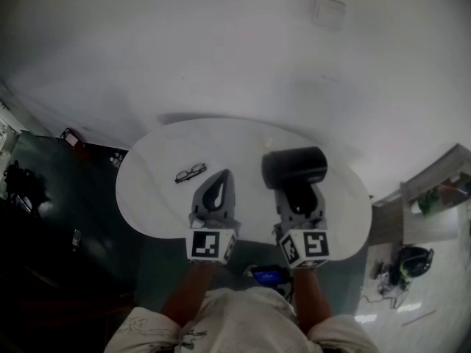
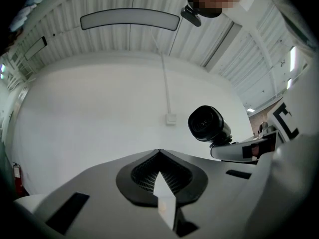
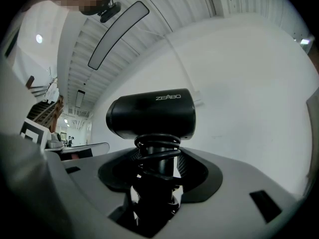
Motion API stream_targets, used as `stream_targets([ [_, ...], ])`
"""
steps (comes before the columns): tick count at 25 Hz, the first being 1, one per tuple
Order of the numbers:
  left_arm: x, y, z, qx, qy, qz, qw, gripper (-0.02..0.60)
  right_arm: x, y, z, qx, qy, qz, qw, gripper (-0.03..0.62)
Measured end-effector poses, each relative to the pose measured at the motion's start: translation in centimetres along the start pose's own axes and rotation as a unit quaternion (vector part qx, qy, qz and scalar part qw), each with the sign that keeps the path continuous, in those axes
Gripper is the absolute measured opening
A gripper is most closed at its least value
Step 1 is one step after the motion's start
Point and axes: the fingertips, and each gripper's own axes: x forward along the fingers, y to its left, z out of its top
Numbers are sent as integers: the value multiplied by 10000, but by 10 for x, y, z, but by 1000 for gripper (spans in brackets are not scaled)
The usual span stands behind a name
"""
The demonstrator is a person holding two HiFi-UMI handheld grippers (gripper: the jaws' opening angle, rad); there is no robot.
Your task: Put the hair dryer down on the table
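Note:
A black hair dryer [image 1: 294, 166] with its cord coiled round the handle stands above the white round table [image 1: 151, 197]. My right gripper [image 1: 299, 197] is shut on the handle, and the barrel lies crosswise beyond the jaws. In the right gripper view the hair dryer [image 3: 152, 114] rises upright out of the right gripper [image 3: 157, 158], with the handle's lower part hidden between the jaws. My left gripper [image 1: 218, 184] hovers beside it to the left, shut and holding nothing. The left gripper view shows the left gripper [image 2: 159, 154] with its tips meeting, and the hair dryer [image 2: 208, 123] off to the right.
A pair of dark-rimmed glasses [image 1: 190, 173] lies on the table left of the left gripper. A white wall with a switch plate [image 1: 328, 9] stands behind the table. A red object [image 1: 71, 137] is on the dark floor at left, and clutter [image 1: 412, 259] at right.

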Motion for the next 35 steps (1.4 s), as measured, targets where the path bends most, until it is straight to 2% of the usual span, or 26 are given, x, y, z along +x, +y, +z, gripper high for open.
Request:
stream_targets([
  [12,29,26,-15,19,35,-76,10000,-2,44,-1,-18,-16,246,-139,9996,233],
  [16,29,39,-15,10,5,-9,10000,-2,62,1,-40,-20,602,-179,9980,233],
  [21,24,59,-14,55,-32,101,9999,-2,87,10,-86,21,1275,-103,9918,233],
  [29,17,85,-18,-28,-29,300,9995,-2,111,16,-188,163,2505,-114,9679,233],
  [32,14,93,-20,-70,3,371,9993,-2,113,16,-230,221,3045,-126,9522,233],
  [35,13,100,-23,-80,21,433,9990,-2,111,10,-274,241,3667,-216,9298,233],
])
